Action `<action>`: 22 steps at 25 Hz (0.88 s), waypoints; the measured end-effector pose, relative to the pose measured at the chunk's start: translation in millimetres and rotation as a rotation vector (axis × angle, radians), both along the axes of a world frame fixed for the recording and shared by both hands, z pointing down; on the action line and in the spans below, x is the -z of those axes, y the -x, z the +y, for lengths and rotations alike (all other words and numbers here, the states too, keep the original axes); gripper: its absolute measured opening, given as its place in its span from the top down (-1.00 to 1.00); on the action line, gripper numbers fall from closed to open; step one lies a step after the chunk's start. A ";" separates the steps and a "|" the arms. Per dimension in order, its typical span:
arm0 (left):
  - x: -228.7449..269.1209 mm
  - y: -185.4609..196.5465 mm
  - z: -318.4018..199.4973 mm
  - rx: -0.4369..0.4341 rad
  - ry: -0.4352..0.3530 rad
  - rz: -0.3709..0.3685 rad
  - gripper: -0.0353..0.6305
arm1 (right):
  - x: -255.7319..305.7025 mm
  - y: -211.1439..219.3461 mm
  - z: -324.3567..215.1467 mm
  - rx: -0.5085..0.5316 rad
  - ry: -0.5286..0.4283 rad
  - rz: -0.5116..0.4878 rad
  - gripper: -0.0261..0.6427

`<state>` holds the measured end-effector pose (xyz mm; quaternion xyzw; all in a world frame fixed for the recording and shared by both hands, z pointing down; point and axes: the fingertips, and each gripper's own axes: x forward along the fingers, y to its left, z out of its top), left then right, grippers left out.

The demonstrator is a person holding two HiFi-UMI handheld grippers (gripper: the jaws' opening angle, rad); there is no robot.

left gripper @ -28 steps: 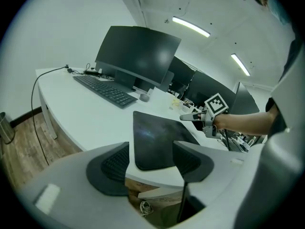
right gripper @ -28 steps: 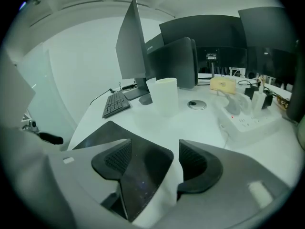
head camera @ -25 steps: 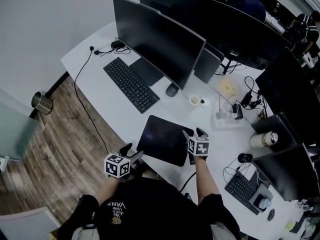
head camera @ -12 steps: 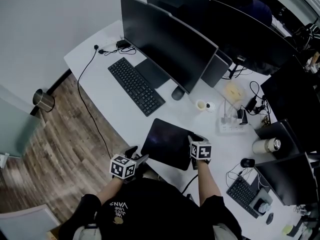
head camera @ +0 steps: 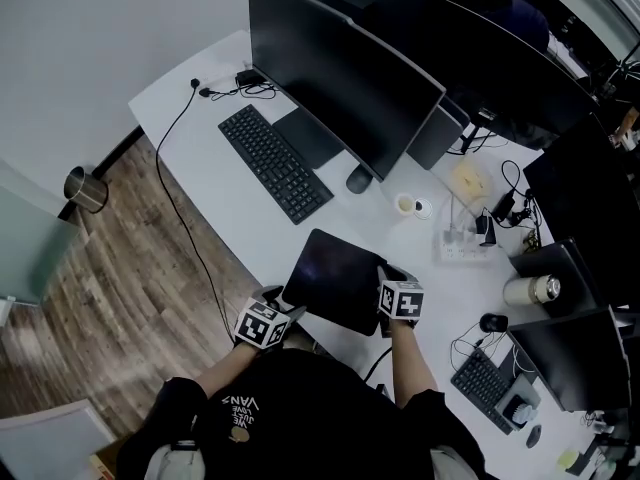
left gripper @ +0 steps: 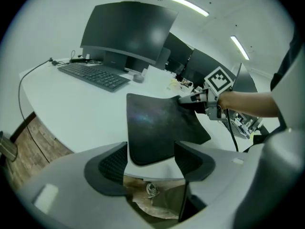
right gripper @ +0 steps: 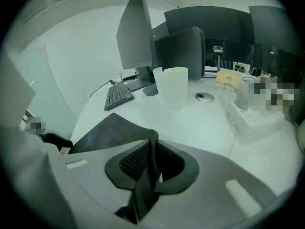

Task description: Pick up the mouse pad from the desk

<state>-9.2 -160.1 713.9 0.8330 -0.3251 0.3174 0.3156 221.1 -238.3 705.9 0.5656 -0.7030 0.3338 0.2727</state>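
The dark mouse pad (head camera: 335,278) lies on the white desk (head camera: 225,208) near its front edge. My right gripper (head camera: 388,276) is at the pad's right corner. In the right gripper view its jaws are closing and pinch a raised fold of the mouse pad (right gripper: 109,132) between the pads of the right gripper (right gripper: 152,161). My left gripper (head camera: 285,306) is at the pad's near left corner. In the left gripper view its jaws are opening, and the corner of the mouse pad (left gripper: 157,123) sits untouched between the jaws of the left gripper (left gripper: 151,159).
Behind the pad are a black keyboard (head camera: 275,163), a large monitor (head camera: 340,73), a mouse (head camera: 358,179) and a white cup (head camera: 405,205). A power strip (head camera: 462,246) and a flask (head camera: 527,289) stand to the right. The desk's edge runs just under my left gripper.
My right gripper's jaws have closed onto the pad's right corner, lifting it. My left gripper has moved down and in toward the pad's near left corner.
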 end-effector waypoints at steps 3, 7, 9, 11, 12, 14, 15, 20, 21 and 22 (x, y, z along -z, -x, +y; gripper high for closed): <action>-2.4 -3.1 2.0 -0.014 -0.012 -0.048 0.03 | 1.4 0.6 3.1 -0.007 -0.004 -0.004 0.76; -6.1 1.7 -4.6 0.035 -0.025 -0.082 0.08 | 3.3 1.4 4.8 -0.012 -0.016 -0.007 0.76; -9.4 6.5 -8.3 0.034 -0.037 -0.127 0.30 | 3.5 1.0 6.0 -0.014 -0.020 -0.007 0.76; -9.9 9.5 -11.0 0.035 -0.030 -0.133 0.54 | 5.5 0.5 7.4 -0.015 -0.023 -0.004 0.76; -9.4 9.3 -11.0 0.035 -0.021 -0.125 0.59 | 6.9 0.3 8.0 -0.016 -0.026 -0.001 0.76; -9.0 6.0 -9.2 0.025 -0.016 -0.120 0.63 | 8.2 0.2 9.6 -0.021 -0.029 0.006 0.76; -9.2 4.0 -8.1 0.016 -0.020 -0.125 0.64 | 8.2 0.6 10.3 -0.025 -0.030 0.007 0.77; -9.7 -1.6 -6.4 -0.017 -0.031 -0.126 0.72 | 10.2 2.8 12.6 -0.042 -0.050 0.003 0.78; -8.3 -2.5 -6.3 -0.019 -0.036 -0.122 0.73 | 11.2 2.5 13.1 -0.046 -0.052 0.002 0.78; -6.4 -3.2 -6.4 -0.018 -0.039 -0.113 0.74 | 12.3 2.0 13.4 -0.051 -0.054 0.001 0.78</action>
